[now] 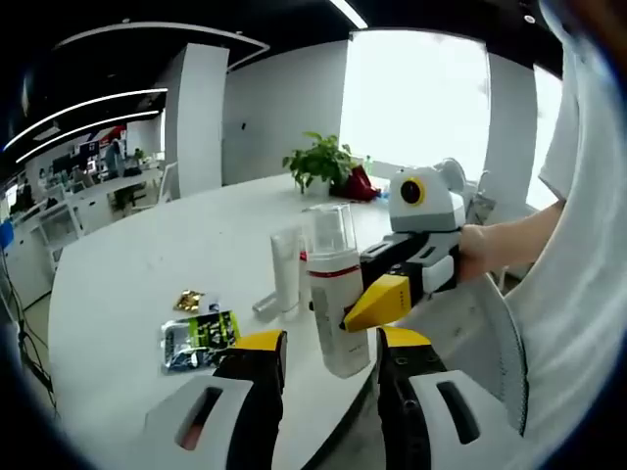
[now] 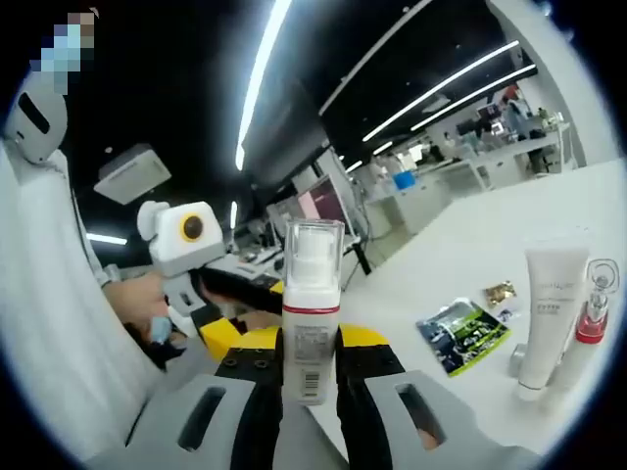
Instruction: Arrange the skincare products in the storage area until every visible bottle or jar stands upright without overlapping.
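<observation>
White round tabletop (image 1: 127,284) fills the left of the left gripper view. On it, from left to right: a small gold foil wrapper (image 1: 188,300), a flat green-and-black sachet (image 1: 200,340), and a white squeeze tube (image 1: 286,269) standing on its cap. Right of the tube is a white pump bottle with a red band and clear cap (image 1: 335,294), upright, gripped at its body by the right gripper (image 1: 392,294), whose yellow-tipped jaws close on it from the right; a hand (image 1: 480,250) holds that tool. The left gripper (image 1: 331,357) rises from the bottom edge with jaws apart, nothing between them, just before the bottle's base. A green potted plant (image 1: 321,162) stands far back on the table.

In the right gripper view, the left gripper (image 2: 211,328) appears at left, held by a hand (image 2: 132,299). At centre the pump bottle (image 2: 312,313) stands upright, clamped between the right gripper's (image 2: 310,367) jaws. Further right lie the sachet (image 2: 462,336) and gold wrapper (image 2: 500,293), then the squeeze tube (image 2: 549,318), with a slim clear red-collared bottle (image 2: 590,323) just beside it.
</observation>
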Demonstrator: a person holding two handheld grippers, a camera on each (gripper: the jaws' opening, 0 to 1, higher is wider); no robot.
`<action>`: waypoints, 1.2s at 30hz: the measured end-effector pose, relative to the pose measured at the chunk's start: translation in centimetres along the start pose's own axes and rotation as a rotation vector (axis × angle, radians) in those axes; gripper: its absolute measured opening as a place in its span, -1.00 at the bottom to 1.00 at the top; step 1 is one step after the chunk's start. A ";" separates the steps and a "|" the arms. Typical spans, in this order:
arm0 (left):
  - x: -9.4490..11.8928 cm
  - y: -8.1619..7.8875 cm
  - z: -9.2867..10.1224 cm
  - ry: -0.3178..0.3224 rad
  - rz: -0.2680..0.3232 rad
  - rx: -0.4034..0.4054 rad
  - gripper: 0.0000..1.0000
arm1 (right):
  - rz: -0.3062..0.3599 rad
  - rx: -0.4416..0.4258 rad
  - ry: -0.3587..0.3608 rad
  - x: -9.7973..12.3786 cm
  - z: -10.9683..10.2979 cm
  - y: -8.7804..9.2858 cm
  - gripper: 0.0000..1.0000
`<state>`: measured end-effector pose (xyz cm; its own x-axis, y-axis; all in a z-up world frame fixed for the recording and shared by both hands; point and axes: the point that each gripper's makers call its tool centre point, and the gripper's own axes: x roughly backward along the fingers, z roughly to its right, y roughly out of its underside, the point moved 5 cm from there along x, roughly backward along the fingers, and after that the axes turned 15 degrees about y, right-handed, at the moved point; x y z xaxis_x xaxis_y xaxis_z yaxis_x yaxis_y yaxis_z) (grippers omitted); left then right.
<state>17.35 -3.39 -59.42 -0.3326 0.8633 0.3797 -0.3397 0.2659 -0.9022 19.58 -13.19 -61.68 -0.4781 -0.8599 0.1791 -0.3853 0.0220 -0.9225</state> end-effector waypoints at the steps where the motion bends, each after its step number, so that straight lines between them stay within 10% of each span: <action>1: 0.1 0.0 0.1 0.009 0.005 0.007 -0.19 | -0.006 0.007 -0.011 0.0 0.0 0.1 -0.62; 14: 0.0 -1.3 1.2 0.148 0.121 0.070 -0.04 | -0.018 0.153 -0.153 0.6 -1.4 0.1 -0.62; 36: -0.6 -1.9 2.3 0.253 0.239 0.040 -0.48 | 0.011 0.158 -0.316 0.9 -3.4 0.0 -0.62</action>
<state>16.17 -5.36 -57.50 -0.1802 0.9794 0.0911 -0.3145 0.0304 -0.9488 16.47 -12.19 -60.41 -0.2044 -0.9758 0.0772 -0.2428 -0.0258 -0.9697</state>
